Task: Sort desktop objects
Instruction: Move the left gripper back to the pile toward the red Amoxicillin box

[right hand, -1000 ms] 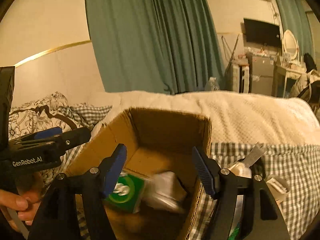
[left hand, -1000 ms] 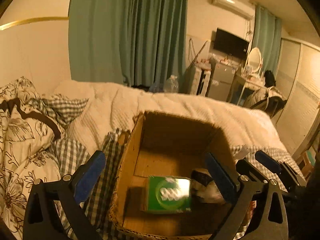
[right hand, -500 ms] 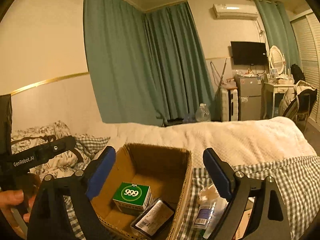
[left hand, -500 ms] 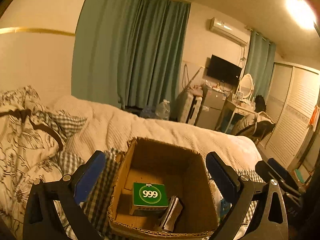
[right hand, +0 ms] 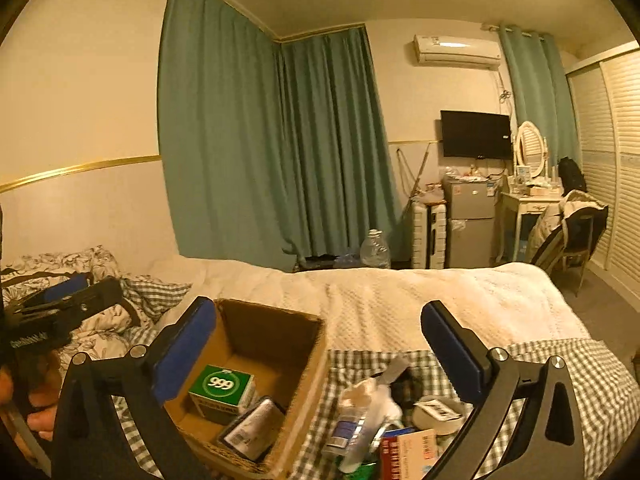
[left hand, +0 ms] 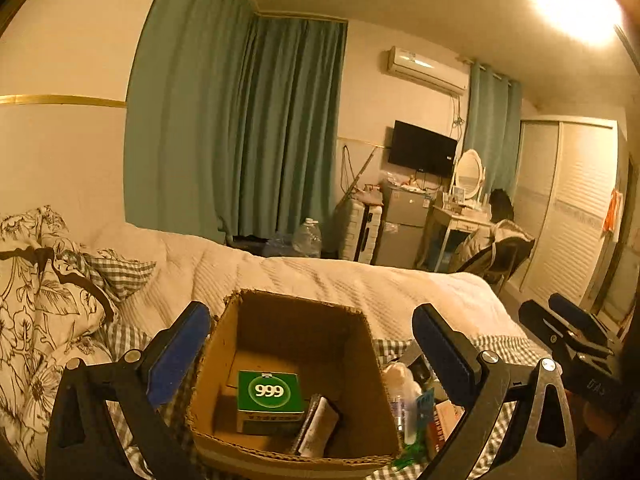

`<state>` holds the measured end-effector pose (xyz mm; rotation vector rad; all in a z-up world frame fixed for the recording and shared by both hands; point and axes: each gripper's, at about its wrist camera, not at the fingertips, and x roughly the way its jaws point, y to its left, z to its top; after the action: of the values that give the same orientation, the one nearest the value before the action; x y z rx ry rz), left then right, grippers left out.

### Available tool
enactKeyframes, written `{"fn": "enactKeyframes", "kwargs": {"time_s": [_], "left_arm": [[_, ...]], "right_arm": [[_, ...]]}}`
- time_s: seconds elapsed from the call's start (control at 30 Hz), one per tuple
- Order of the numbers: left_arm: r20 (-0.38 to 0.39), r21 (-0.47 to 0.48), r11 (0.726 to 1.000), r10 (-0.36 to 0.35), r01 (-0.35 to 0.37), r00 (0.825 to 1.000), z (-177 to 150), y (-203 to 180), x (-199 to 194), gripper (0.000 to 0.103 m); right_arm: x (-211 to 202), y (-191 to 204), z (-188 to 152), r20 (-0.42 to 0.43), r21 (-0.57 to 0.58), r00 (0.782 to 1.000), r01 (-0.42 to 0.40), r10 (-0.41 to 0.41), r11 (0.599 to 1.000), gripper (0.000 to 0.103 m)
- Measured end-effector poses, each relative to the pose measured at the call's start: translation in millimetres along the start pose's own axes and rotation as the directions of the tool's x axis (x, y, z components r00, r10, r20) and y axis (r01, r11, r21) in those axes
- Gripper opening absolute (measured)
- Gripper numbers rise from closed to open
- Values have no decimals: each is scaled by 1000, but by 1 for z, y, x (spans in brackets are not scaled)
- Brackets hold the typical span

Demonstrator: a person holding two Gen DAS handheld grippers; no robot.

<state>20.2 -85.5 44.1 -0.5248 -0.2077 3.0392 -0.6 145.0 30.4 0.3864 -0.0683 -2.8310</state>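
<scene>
Now | green 999 box (left hand: 269,393) in carton (left hand: 370,380) | both tools above, empty

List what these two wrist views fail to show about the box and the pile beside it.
- Dark flat packet in the cardboard box: label too small and blurred to read in either view.
- Pile of items on the checked cloth: lower part cut off by the right wrist frame edge; the left gripper's right finger covers much of it in the left view.
- Green 999 box: its base is hidden by the box's near wall in the left wrist view.
</scene>
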Motion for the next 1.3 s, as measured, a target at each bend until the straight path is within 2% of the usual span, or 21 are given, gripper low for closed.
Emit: {"fn": "enactKeyframes", "kwargs": {"time_s": [0.13,0.23,0.33,0.57,0.67,0.83,1.0,1.1,1.3], "left_arm": [[14,35,999,31,-31,999,-4,-13,0,103],[-13,35,998,43,-42,999,-12,-23,5,103],[-47,35,999,37,-35,998,-23,-34,13,103],[-75,78,997,28,-22,997,-45,-59,25,103],[-5,85,996,30,-29,1000,-58,-71,23,103],[-5,143,990,7,-6,1000,-71,-90,28,103],[-59,169,985,-19,29,998,-88,-105,39,103],[-119,123,991,-40,54,992,-99,-107,48,103],[-231,56,995,-73,88,970,-128,-121,66,103]], "right_arm": [[-9,-11,-3,2,-9,1000,6,-6,1000,103],[-11,-20,-7,-6,-10,1000,10,-10,1000,103],[-7,-33,-14,-6,-18,999,43,-44,999,103],[5,-64,-33,-69,-5,994,83,-83,997,103],[5,-74,-41,-78,-26,991,105,-107,994,103],[17,-90,-54,-100,-48,986,130,-134,990,103],[32,-100,-66,-156,-81,978,125,-137,989,103],[42,-112,-72,-191,-64,975,99,-109,993,103],[59,-146,-90,-250,-22,963,102,-105,994,103]]}}
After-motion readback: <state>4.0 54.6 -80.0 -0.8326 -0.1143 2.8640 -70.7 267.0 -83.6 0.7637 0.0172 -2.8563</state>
